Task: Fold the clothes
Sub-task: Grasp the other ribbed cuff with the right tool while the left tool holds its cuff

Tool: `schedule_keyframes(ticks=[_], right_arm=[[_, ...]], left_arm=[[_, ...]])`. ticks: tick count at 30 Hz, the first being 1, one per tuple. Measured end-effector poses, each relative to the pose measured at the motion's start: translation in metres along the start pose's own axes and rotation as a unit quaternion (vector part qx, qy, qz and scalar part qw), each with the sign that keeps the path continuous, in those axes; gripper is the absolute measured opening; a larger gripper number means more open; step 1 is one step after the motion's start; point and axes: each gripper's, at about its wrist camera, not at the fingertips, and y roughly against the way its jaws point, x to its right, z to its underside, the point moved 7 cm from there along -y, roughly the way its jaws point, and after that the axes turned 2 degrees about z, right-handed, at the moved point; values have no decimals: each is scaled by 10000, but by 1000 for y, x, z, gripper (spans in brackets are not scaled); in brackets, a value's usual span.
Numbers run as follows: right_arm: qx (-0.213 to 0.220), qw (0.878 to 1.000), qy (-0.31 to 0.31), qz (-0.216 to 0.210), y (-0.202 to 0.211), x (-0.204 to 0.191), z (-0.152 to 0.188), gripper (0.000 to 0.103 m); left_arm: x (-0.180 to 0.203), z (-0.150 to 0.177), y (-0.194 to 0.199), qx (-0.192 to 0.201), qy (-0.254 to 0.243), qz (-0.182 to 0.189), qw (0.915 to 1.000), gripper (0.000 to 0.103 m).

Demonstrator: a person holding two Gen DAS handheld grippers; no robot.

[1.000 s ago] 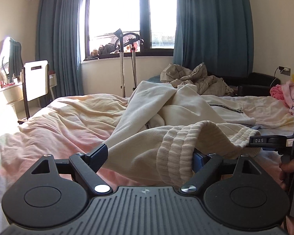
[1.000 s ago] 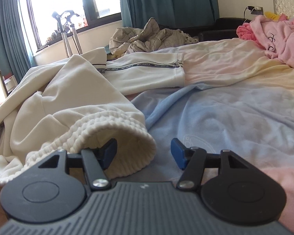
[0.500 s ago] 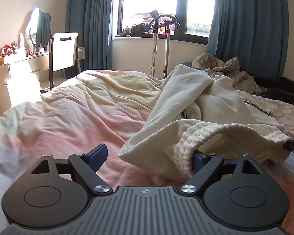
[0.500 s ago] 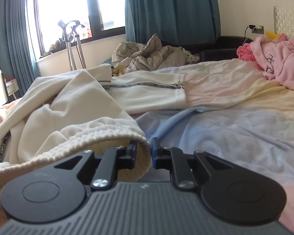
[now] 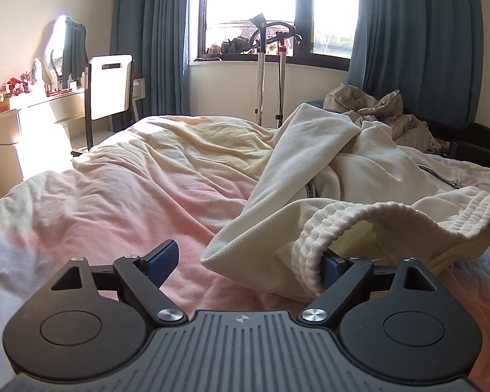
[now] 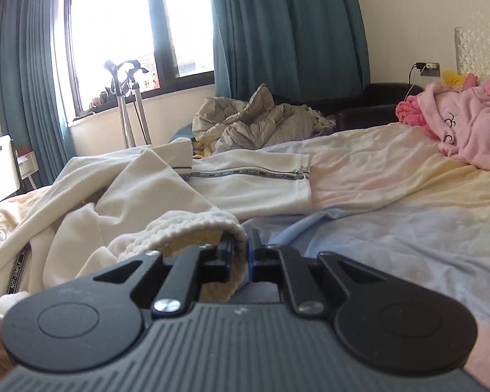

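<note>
A cream zip jacket [image 5: 352, 176] [image 6: 245, 183] lies crumpled on the bed. Its ribbed hem [image 5: 330, 228] arches up in front of my left gripper [image 5: 248, 258], which stands wide open; the hem drapes over the right finger while the left finger [image 5: 161, 258] is bare above the pink sheet. My right gripper [image 6: 240, 258] is shut on the other end of the ribbed hem [image 6: 192, 225], the cloth pinched between its blue pads and lifted slightly off the bed. A zip with lettered tape [image 6: 245, 173] runs across the jacket's flat part.
The bed [image 5: 130, 196] is covered in a pastel pink, yellow and blue sheet. A pink garment [image 6: 467, 121] lies far right, a grey quilted heap [image 6: 254, 124] by the window. A white chair [image 5: 109, 89] and dresser stand left, with two upright poles [image 5: 269, 75] below the sill.
My right gripper closed from open onto the ribbed hem and lifted it. The left gripper stayed open and swung its view leftward, the hem still hanging on its right finger.
</note>
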Motion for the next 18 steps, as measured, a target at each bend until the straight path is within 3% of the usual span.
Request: schedule_keyframes(ticks=[2, 6, 8, 13, 18], right_arm=[[-203, 9997, -83, 53, -5, 4, 6, 10], [-1027, 9941, -215, 277, -27, 16, 36, 10], [-1033, 9940, -208, 281, -26, 15, 39, 11], [-441, 9987, -231, 44, -10, 6, 16, 8], [2, 9997, -187, -138, 7, -4, -5, 7]], left_arm=[[2, 0, 2, 20, -29, 38, 10000, 89], [7, 0, 5, 61, -88, 115, 9999, 87], [10, 0, 6, 81, -117, 153, 9998, 86], [16, 0, 10, 132, -190, 249, 9994, 85], [22, 3, 12, 96, -261, 403, 9988, 73]])
